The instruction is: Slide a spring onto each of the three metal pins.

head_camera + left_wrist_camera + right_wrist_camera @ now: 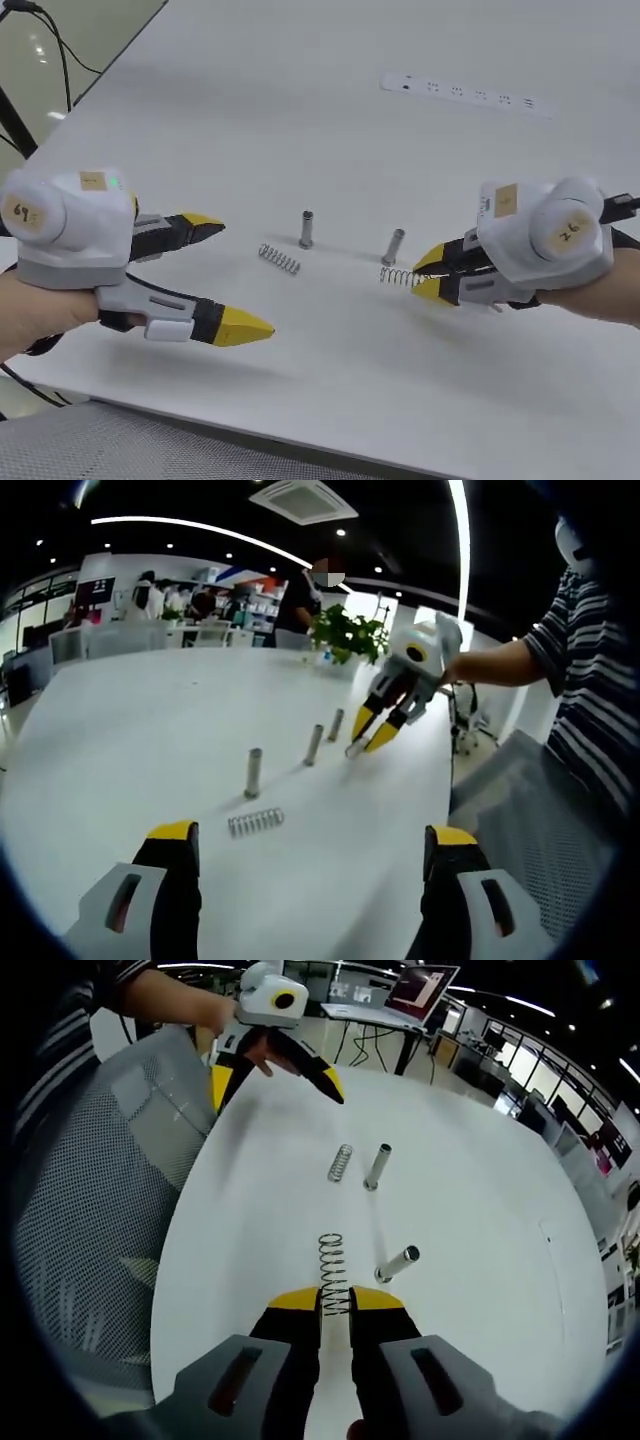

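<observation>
My right gripper (428, 275) is shut on one end of a spring (398, 277), which sticks out toward an upright metal pin (394, 246). In the right gripper view the held spring (333, 1263) runs forward from the gripper (335, 1305), just left of that pin (397, 1264). A second pin (307, 228) stands farther left, with a loose spring (279, 258) lying on the table beside it. My left gripper (228, 275) hovers open at the left, holding nothing. In the left gripper view three pins (253, 772) (314, 744) (336, 724) stand in a row beyond the loose spring (255, 822).
A white power strip (465, 95) lies at the far side of the white table (300, 120). A grey mesh chair (100, 1210) sits at the near edge. The table's left edge (110, 60) drops to the floor, where dark cables run.
</observation>
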Demonstrator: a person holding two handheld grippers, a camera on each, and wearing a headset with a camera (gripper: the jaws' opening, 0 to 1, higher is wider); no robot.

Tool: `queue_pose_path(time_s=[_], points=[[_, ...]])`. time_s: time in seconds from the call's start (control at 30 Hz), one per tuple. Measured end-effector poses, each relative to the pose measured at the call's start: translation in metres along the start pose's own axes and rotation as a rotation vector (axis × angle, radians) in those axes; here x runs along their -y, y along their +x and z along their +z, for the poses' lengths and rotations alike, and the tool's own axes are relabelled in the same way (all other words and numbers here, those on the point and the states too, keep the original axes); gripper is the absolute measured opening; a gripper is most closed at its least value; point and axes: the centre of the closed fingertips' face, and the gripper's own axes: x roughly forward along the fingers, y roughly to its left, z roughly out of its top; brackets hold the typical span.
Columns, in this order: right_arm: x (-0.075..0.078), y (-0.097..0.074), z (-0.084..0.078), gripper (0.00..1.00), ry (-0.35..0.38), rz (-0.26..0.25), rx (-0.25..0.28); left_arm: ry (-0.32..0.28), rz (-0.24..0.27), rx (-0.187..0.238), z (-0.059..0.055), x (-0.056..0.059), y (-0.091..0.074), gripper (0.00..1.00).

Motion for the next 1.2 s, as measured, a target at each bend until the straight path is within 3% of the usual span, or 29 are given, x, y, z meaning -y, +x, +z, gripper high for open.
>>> queue_pose_path(time_s=[0.17, 0.47, 0.9, 1.2], points=[[-0.006, -0.004, 0.005, 0.08, 0.012, -0.006, 0.018, -0.004, -0.048, 0.005, 0.003, 0.011, 0.003, 0.74], [-0.013, -0.008, 0.009, 0.08, 0.019, -0.013, 0.024, 0.033, -0.141, -0.011, 0.01, 0.028, 0.017, 0.61], [-0.02, -0.015, 0.019, 0.08, 0.033, -0.033, 0.04, 0.136, -0.242, 0.007, 0.028, 0.049, 0.053, 0.51], [-0.028, -0.014, 0.024, 0.08, 0.028, -0.036, 0.053, 0.154, -0.284, 0.035, 0.037, 0.064, 0.07, 0.44]])
